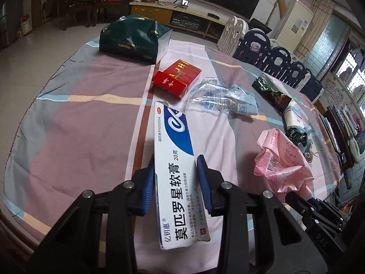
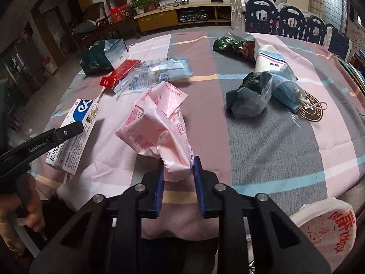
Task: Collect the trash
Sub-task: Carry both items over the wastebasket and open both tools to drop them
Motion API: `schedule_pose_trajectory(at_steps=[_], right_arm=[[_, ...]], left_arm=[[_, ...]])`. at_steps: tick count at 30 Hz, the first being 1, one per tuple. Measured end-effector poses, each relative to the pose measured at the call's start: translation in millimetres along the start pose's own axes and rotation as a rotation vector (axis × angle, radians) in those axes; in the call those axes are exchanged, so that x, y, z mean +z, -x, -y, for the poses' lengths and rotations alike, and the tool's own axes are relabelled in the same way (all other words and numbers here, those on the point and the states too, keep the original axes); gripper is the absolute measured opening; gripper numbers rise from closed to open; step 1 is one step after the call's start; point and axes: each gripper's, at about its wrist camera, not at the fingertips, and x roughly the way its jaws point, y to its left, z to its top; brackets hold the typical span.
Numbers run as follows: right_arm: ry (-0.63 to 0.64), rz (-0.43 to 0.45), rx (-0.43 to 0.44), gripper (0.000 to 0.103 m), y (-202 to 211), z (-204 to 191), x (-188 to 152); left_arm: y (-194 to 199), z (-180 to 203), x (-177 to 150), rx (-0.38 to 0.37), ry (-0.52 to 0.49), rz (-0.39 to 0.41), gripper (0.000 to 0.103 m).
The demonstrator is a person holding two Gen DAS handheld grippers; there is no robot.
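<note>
My left gripper (image 1: 175,159) is shut on a white and blue ointment box (image 1: 175,159), held above the table; the box also shows in the right wrist view (image 2: 75,132). My right gripper (image 2: 178,162) is shut on the end of a crumpled pink plastic wrapper (image 2: 159,123), which also shows in the left wrist view (image 1: 280,159). On the tablecloth lie a red cigarette box (image 1: 176,77), a clear blue-printed wrapper (image 1: 223,98) and dark green wrappers (image 2: 248,98).
A dark green gift bag (image 1: 134,38) stands at the table's far side. A white bag with red print (image 2: 324,228) hangs at the near right edge. A coaster (image 2: 312,109) lies at right. Folded fence panels (image 2: 296,22) stand beyond the table.
</note>
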Motion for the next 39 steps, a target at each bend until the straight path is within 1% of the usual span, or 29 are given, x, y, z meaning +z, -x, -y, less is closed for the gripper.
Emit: schedule_pose_trajectory(at_steps=[4,7,9,11,13,15,19,22,25,29,32,34,36,38,39], right_arm=[[-0.048,0.043,0.016,0.022,25,10,0],[-0.077,0.086,0.03,0.022,50,19,-1],[-0.093,0.121,0.034,0.022,74,29,-3],[-0.1,0.15,0.041,0.022,99,38,-8],[-0.094,0.176,0.029,0.022,124,49,-16],[-0.092,0.201,0.008,0.022,147,61,-24],[-0.115,0.234,-0.039,0.022,194,95,-49],[-0.127,0.231,-0.086,0.022,216,116,-70],[-0.136,0.21,-0.106,0.022,225,130,-92],[-0.17,0.147,-0.116,0.022,214,145,-118],[-0.174,0.082,-0.162,0.023,201,150,-133],[-0.178,0.049,-0.183,0.034,194,151,-139],[-0.212,0.065,-0.204,0.062,198,160,-143],[-0.279,0.103,-0.196,0.072,207,174,-145],[-0.327,0.12,-0.176,0.073,212,184,-146]], left_arm=[[10,-2,0,-0.017,0.009,0.042,0.035],[30,7,-4,-0.024,-0.019,0.085,0.035],[44,16,-11,-0.03,-0.028,0.089,0.035],[58,29,-20,-0.048,-0.041,0.087,0.035],[72,45,-27,-0.061,-0.074,0.095,0.035],[93,70,-35,-0.085,-0.14,0.116,0.035],[126,113,-45,-0.157,-0.227,0.144,0.035],[141,142,-52,-0.202,-0.281,0.148,0.035],[158,176,-65,-0.268,-0.346,0.151,0.036],[167,210,-83,-0.305,-0.442,0.15,0.036],[170,230,-94,-0.322,-0.498,0.143,0.036],[168,239,-99,-0.329,-0.52,0.129,0.036],[167,245,-104,-0.338,-0.529,0.115,0.036],[165,251,-109,-0.347,-0.542,0.101,0.036],[163,253,-111,-0.352,-0.549,0.091,0.036]])
